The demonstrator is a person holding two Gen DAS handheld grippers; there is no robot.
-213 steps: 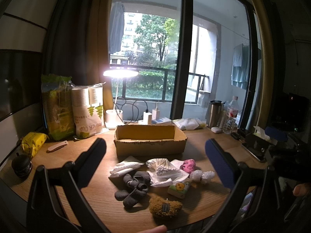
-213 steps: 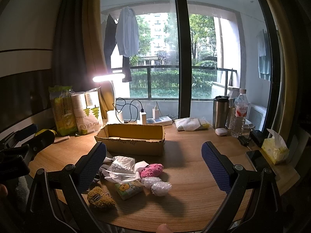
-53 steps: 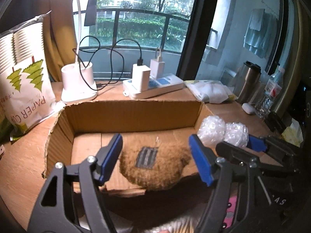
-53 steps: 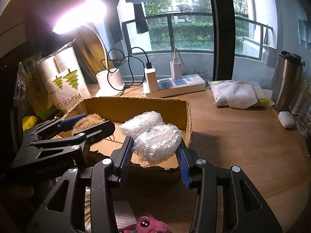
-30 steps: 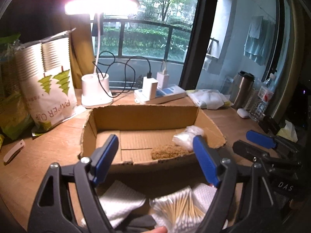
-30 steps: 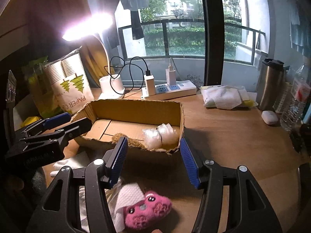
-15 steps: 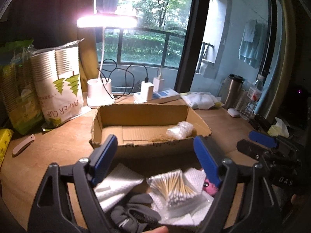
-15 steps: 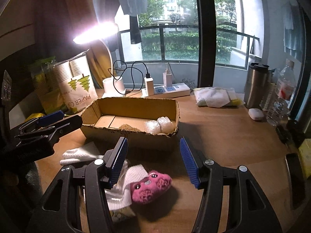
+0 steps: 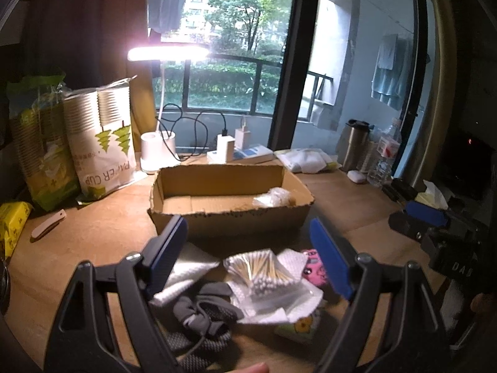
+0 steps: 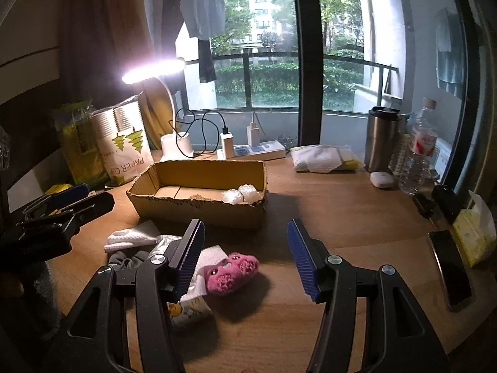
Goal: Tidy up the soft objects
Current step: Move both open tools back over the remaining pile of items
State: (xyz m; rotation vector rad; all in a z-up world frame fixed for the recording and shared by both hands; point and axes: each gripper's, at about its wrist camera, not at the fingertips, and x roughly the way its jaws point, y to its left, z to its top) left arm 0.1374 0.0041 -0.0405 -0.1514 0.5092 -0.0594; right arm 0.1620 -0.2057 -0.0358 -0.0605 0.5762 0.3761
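Left wrist view. Left gripper [image 9: 248, 245] has its blue pads spread wide, nothing between them. It hangs above a heap of soft things on the wooden table [image 9: 93, 236]. Directly below and between the fingers: a clear bag of cotton swabs [image 9: 261, 272] lying on white tissue [image 9: 295, 303]. Nearer the camera, a bundle of grey socks [image 9: 202, 310]. A white cloth [image 9: 186, 269] pokes out by the left finger. A pink plush [image 9: 313, 267] shows just inside the right finger, mostly hidden. A pack with a yellow cartoon face [image 9: 299, 326] lies at the near edge of the heap. Beyond the fingertips stands an open cardboard box [image 9: 230, 217]. Inside, at its right end: a crinkly clear bubble-wrap ball [image 9: 273, 197] and a strip of brown fuzzy stuff [image 9: 245, 206] beside it. The right gripper [image 9: 419, 217] enters from the right, off to the side of the heap.

Right wrist view. Right gripper [image 10: 245, 245] is also parted wide and empty. The pink plush [image 10: 231, 272] lies just below the left finger, face up, knobbly texture, resting partly on white tissue [image 10: 211, 256]. The cartoon pack [image 10: 186, 310] lies nearer, half behind the finger. White cloth [image 10: 133, 236] and grey socks [image 10: 127, 259] lie to the left. The box [image 10: 198, 199] stands ahead, holding two bubble-wrap balls [image 10: 240, 194] at its right end and a brown fuzzy edge [image 10: 198, 198] beside them. Left gripper [image 10: 80, 200] is at the far left; its spread cannot be judged here.
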